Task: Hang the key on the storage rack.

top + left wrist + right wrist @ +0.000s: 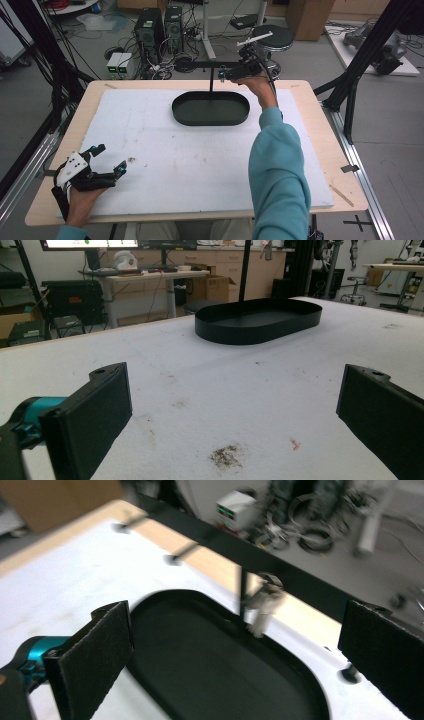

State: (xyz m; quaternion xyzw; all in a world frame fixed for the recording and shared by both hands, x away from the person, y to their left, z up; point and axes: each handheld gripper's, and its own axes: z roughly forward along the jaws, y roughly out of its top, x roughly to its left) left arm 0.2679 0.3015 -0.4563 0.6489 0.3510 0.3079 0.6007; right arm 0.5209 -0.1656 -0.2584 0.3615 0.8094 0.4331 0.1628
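Down at the lower left of the high view, my left gripper (106, 159) rests low over the white foam board (165, 165), its two black jaws spread well apart with nothing between them. Through the left gripper view those jaws show as flat, matte rectangular pads, one backed by a teal fitting, and the board beneath them looks grainy and scuffed, with a dark smudge (226, 456) at the bottom centre of the frame.

My right gripper (235, 74) is held up near the top centre of the high view, beyond the far rim of the black tray (210, 108), at the end of my teal sleeve (278, 175). Its jaws also stand wide apart, their rough felt-like pads framing the tray in the right gripper view. That tray is a shallow oval with a low upright wall and a smooth dark floor. A thin black post (243, 592) rises at its far rim, blurred, under a black crossbar.
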